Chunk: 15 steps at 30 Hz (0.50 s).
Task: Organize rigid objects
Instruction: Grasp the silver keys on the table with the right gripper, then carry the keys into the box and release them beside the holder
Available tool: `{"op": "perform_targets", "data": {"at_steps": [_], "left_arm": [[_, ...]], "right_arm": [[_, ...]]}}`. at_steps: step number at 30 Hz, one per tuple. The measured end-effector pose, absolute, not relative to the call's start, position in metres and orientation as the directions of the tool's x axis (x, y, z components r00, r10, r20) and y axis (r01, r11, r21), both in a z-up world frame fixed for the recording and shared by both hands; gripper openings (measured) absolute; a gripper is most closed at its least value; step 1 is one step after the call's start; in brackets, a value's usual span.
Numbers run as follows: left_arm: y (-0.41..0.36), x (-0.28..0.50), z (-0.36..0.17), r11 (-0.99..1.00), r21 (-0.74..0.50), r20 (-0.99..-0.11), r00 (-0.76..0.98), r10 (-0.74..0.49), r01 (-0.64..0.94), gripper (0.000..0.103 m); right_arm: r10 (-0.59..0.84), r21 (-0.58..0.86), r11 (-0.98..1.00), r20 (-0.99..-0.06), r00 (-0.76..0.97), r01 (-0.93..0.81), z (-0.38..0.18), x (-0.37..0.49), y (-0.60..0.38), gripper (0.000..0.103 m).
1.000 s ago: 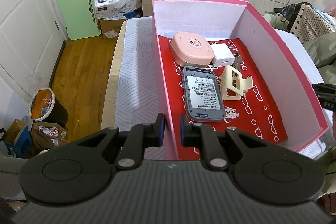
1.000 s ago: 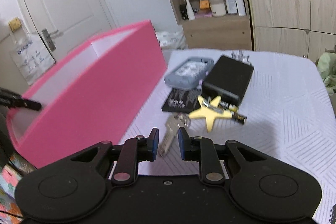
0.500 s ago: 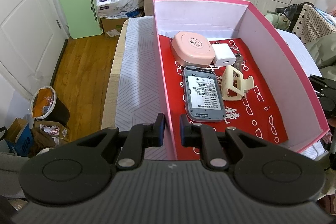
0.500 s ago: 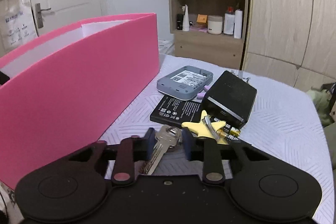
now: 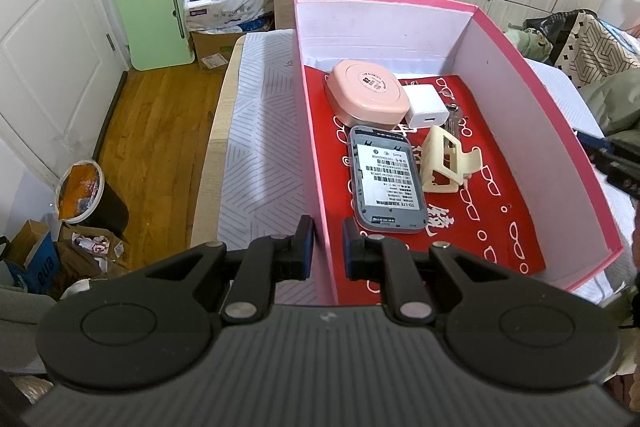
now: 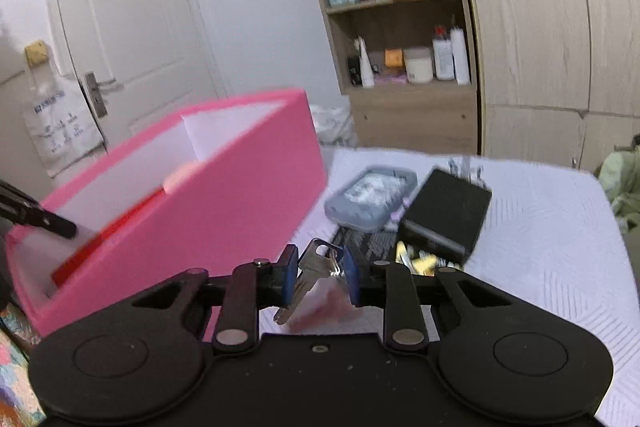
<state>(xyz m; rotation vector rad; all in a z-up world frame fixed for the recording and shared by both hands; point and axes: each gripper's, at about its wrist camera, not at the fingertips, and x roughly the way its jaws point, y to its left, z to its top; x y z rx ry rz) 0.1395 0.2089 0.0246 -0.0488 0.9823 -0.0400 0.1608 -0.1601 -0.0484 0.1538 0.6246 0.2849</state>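
Right gripper (image 6: 320, 277) clamps the key (image 6: 310, 273) off the bedcover, just beside the pink box (image 6: 224, 211); left gripper (image 5: 324, 253) pinches the box's near wall. I judge the key needs lifting clear of the rim, then setting on the red liner (image 5: 492, 227), beyond the grey router (image 5: 384, 183).

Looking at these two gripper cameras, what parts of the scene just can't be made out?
- Small metal items in the pink box, left wrist view: mostly hidden behind the white charger.
- Yellow piece, right wrist view: blurred, partly hidden by the right gripper holding the key.
- Label on the grey device, right wrist view: blurred, unreadable.
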Motion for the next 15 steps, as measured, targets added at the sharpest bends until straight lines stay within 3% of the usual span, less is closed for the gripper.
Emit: {"op": "perform_targets", "data": {"at_steps": [5, 15], "left_arm": [[0.209, 0.140, 0.025, 0.998, -0.063, -0.830, 0.554, -0.058, 0.009, 0.013], [0.212, 0.141, 0.025, 0.997, -0.080, -0.829, 0.556, -0.065, -0.003, 0.013]], "right_arm": [[0.348, 0.248, 0.934, -0.483, 0.804, -0.256, -0.020, 0.156, -0.155, 0.028], [0.431, 0.153, 0.902, -0.364, 0.826, -0.403, 0.060, 0.155, -0.134, 0.029]]}}
